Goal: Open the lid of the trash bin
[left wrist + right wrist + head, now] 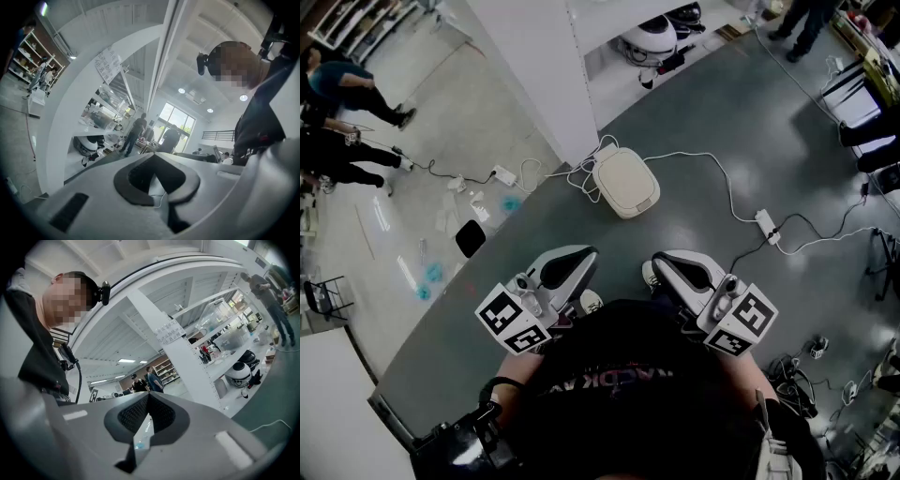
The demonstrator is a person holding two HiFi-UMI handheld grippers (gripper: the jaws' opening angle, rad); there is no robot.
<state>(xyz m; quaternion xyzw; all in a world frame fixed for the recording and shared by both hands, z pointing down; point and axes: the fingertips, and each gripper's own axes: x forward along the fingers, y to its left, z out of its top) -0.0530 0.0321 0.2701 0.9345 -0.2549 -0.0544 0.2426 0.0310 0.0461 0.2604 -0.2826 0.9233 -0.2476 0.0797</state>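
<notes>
The trash bin is a small cream bin standing on the grey floor ahead of me, by the foot of a white pillar, with its lid down. My left gripper and right gripper are held side by side close to my body, well short of the bin and touching nothing. Both point level towards it. In the left gripper view the left gripper has its tips meeting with nothing between them. The right gripper view shows the right gripper shut and empty in the same way. The bin appears in neither gripper view.
A white pillar rises just behind the bin. White cables run from the bin to a power strip. A black flat object lies at the left. People stand far left and top right. Black stands line the right edge.
</notes>
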